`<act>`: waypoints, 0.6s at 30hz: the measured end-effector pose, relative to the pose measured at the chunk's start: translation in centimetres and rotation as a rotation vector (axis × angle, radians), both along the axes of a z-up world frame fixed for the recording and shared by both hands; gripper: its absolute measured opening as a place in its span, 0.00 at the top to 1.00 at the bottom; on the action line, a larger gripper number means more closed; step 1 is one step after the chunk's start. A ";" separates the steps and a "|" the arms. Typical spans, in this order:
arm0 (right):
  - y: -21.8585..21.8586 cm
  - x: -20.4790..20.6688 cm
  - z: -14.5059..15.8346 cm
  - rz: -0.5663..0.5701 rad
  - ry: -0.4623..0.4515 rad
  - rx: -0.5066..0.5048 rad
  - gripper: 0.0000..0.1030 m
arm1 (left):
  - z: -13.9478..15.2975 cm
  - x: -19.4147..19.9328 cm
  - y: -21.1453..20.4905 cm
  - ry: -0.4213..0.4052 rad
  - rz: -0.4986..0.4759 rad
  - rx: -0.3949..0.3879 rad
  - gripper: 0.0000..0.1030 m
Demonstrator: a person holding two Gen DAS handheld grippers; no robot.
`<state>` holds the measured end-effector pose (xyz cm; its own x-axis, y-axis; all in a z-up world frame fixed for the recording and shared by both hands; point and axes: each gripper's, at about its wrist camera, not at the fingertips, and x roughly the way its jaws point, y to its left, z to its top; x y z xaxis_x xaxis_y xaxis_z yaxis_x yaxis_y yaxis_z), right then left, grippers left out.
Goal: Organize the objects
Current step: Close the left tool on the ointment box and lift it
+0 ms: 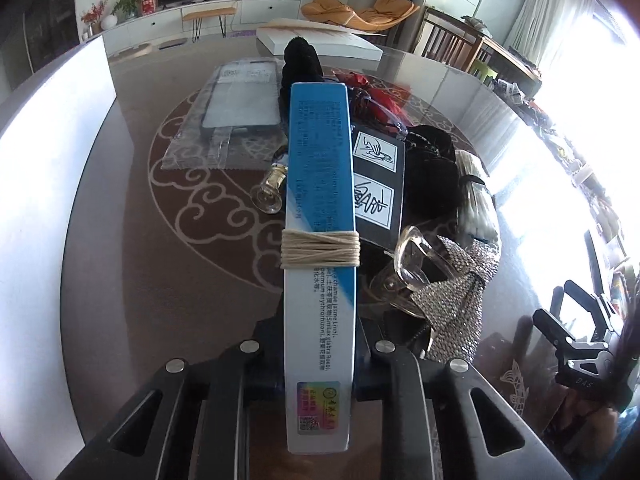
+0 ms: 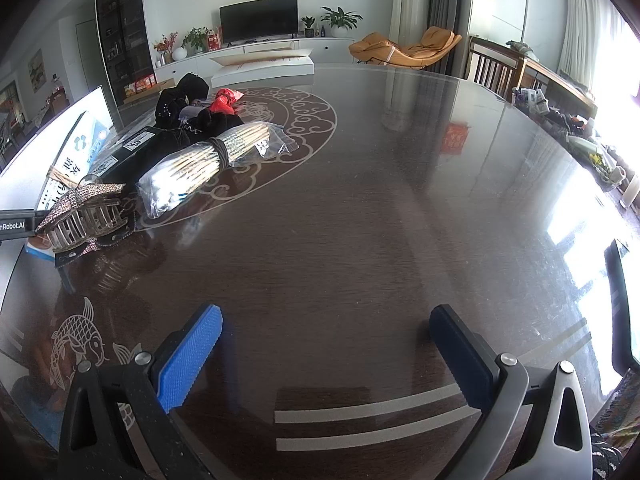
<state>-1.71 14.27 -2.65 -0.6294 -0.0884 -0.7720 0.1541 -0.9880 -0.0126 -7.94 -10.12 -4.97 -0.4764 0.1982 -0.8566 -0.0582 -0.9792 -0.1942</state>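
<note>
My left gripper [image 1: 318,350] is shut on a long blue-and-white box [image 1: 320,208] wound with beige string, held on edge above the dark table [image 1: 168,280]. The box also shows in the right wrist view [image 2: 76,152]. Right of it lie a black card with white signs [image 1: 376,176], a rhinestone hair clip [image 1: 448,296], black fabric items [image 1: 430,164] and a bagged bundle of sticks [image 2: 212,158]. My right gripper [image 2: 326,344] is open and empty over bare table, and shows at the right edge of the left wrist view [image 1: 576,332].
A bagged phone case [image 1: 236,108] and a small glass bottle [image 1: 272,188] lie left of the box. A red item [image 2: 224,102] and a white flat box [image 1: 320,42] sit farther back. A white board [image 1: 52,152] stands at the left.
</note>
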 end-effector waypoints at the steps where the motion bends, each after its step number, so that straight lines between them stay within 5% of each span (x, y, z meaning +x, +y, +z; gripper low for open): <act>1: 0.0 0.0 0.0 0.000 0.000 0.000 0.00 | 0.0 0.5 0.0 -0.011 0.003 0.036 0.79; 4: 0.0 0.0 0.0 0.000 0.000 0.000 0.00 | 0.3 2.5 0.6 -0.035 -0.021 0.136 0.79; 9: 0.0 0.0 0.0 0.000 0.001 0.000 0.00 | -0.3 4.2 1.1 -0.059 -0.059 0.180 0.79; 16: 0.0 0.0 0.0 0.000 0.001 0.000 0.00 | 0.1 4.1 -1.0 -0.058 0.031 0.117 0.73; 18: 0.0 0.0 0.0 0.000 0.001 0.000 0.00 | 0.5 4.4 -1.6 -0.046 0.049 0.098 0.62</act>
<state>-1.74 14.22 -2.62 -0.6298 -0.0884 -0.7717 0.1546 -0.9879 -0.0129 -3.59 -11.75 -4.45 -0.4482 0.2595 -0.8554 0.0000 -0.9569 -0.2903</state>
